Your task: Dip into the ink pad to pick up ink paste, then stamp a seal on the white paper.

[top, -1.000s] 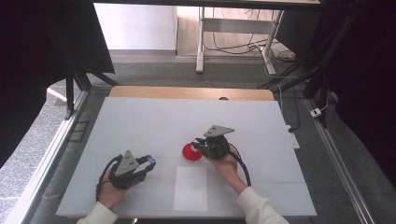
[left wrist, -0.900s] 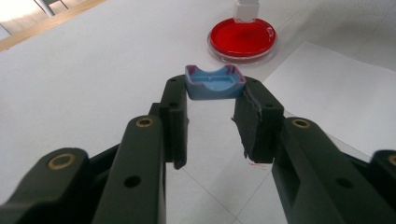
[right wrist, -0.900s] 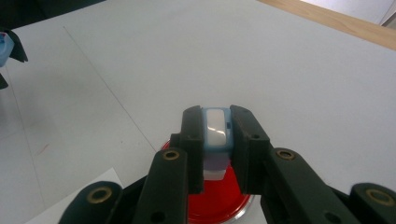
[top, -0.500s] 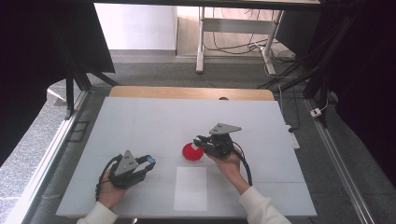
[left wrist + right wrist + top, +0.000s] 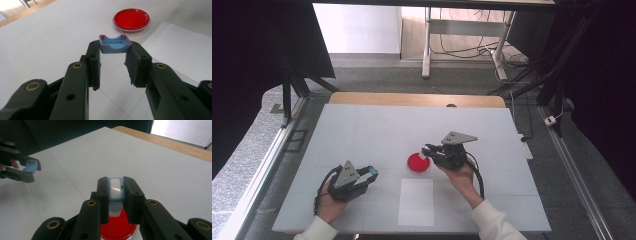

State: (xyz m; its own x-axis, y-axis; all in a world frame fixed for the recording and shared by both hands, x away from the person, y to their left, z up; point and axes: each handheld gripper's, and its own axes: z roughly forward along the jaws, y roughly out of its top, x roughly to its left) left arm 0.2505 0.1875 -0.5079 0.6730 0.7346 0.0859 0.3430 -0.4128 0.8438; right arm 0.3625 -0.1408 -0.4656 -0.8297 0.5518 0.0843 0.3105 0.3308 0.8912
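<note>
Right gripper (image 5: pixel 117 192) fingers clamped on a white-faced blue piece (image 5: pixel 115 188), hovering over the red dish (image 5: pixel 419 162) mid-desk. Left gripper (image 5: pixel 115 58) pinches a blue cap (image 5: pixel 115 44) at the very tips. My worry: that shallow hold slips, or the right piece dips into the red.

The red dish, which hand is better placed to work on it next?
Probably the right. The right gripper hovers at the red dish, shut on a white piece just above it. The left gripper sits farther off, shut on a blue piece.
</note>
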